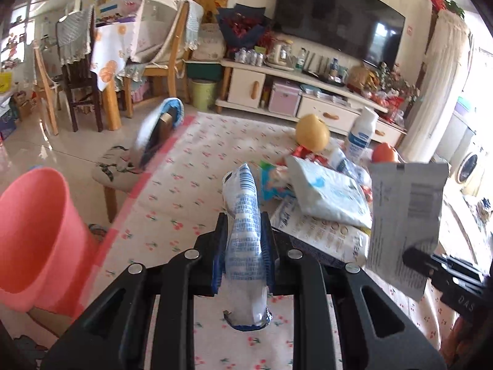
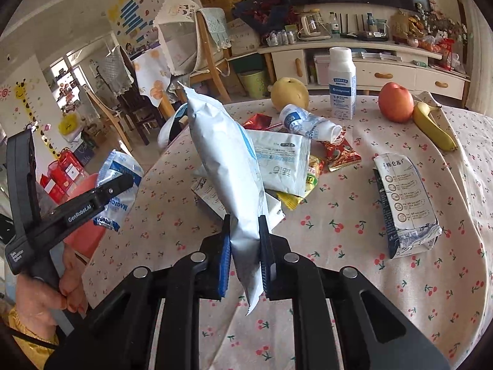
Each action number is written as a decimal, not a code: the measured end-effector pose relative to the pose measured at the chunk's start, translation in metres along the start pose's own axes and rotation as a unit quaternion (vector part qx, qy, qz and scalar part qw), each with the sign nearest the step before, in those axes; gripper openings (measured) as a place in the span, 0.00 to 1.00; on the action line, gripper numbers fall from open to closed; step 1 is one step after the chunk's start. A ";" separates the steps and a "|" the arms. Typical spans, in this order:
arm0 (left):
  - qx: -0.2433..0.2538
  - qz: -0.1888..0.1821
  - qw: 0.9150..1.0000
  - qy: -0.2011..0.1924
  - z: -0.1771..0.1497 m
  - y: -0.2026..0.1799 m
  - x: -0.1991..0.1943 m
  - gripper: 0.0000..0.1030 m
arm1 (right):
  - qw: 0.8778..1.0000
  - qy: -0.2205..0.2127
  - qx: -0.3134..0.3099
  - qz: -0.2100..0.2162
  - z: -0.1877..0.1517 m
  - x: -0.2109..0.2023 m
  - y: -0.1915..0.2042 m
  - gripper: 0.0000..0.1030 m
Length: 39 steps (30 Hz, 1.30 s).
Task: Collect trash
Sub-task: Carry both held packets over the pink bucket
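While both tongs are lifted above it, the desk [image 2: 354, 215], spread with a cherry-print cloth, carries most of the litter. Beside its left edge, lower down, stands a salmon-pink bin [image 1: 37, 234] with its mouth open toward the left wrist camera.

On the far side of the desk sit a yellow pear [image 2: 289, 92], a white bottle [image 2: 341, 83] standing upright, a red apple [image 2: 396, 101] and a banana [image 2: 433, 126] just beside the apple. A crushed milk carton [image 2: 403, 203] lies flat to the right, well apart from the central heap. That heap holds a flat white pouch [image 2: 282, 160], a rolled blue-and-white wrapper [image 2: 308, 121] and a red foil wrapper [image 2: 340, 154], overlapping one another.

The right tongs [image 2: 245, 256] are pressed in on a long white packet [image 2: 222, 160], pinching its lower part so it stands tilted up and to the left, clear of the desk. In the left wrist view this same packet shows as a grey printed sheet at the right edge.

The left tongs [image 1: 245, 246] are clamped on a crumpled blue-and-white wrapper [image 1: 245, 225], which sticks out above and below the pads, off the desk surface. From the right wrist view this wrapper hangs near the desk's left edge, above the pink bin, with a hand [image 2: 46, 296] gripping the handle.
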<state>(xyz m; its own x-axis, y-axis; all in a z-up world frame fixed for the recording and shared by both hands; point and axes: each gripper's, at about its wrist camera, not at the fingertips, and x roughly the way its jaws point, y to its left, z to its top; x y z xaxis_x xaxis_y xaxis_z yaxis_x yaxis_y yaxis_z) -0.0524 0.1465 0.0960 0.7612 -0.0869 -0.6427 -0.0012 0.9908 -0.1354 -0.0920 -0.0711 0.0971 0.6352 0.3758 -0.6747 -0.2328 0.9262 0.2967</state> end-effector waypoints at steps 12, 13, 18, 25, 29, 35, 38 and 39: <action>-0.039 0.084 0.994 -0.049 0.022 0.068 -0.028 0.22 | 0.999 -0.011 -0.027 0.032 0.012 0.012 0.071 0.17; -0.041 0.092 0.994 -0.052 0.024 0.073 -0.029 0.22 | 0.999 -0.013 -0.030 0.035 0.013 0.013 0.077 0.17; -0.054 0.129 0.988 -0.062 0.029 0.097 -0.034 0.22 | 0.997 -0.007 -0.042 0.063 0.024 0.027 0.110 0.17; -0.079 0.221 0.970 -0.060 0.036 0.144 -0.033 0.22 | 0.989 0.023 -0.067 0.128 0.040 0.066 0.176 0.17; -0.113 0.269 0.955 -0.048 0.038 0.181 -0.031 0.22 | 0.981 0.044 -0.079 0.170 0.046 0.095 0.217 0.17; -0.190 0.312 0.931 -0.019 0.033 0.239 -0.032 0.22 | 0.969 0.078 -0.089 0.215 0.051 0.136 0.268 0.17; -0.216 0.318 0.923 -0.003 0.031 0.258 -0.030 0.22 | 0.969 0.076 -0.097 0.213 0.055 0.147 0.283 0.18; -0.220 0.318 0.922 0.000 0.030 0.260 -0.029 0.22 | 0.969 0.074 -0.091 0.216 0.058 0.151 0.283 0.19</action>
<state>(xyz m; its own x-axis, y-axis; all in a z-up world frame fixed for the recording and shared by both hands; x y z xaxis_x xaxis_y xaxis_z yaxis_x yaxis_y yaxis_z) -0.0557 0.4098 0.1024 0.5151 0.4974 -0.6981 -0.7111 0.7027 -0.0241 -0.0193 0.2457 0.1186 0.3406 0.7173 -0.6078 -0.5880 0.6670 0.4576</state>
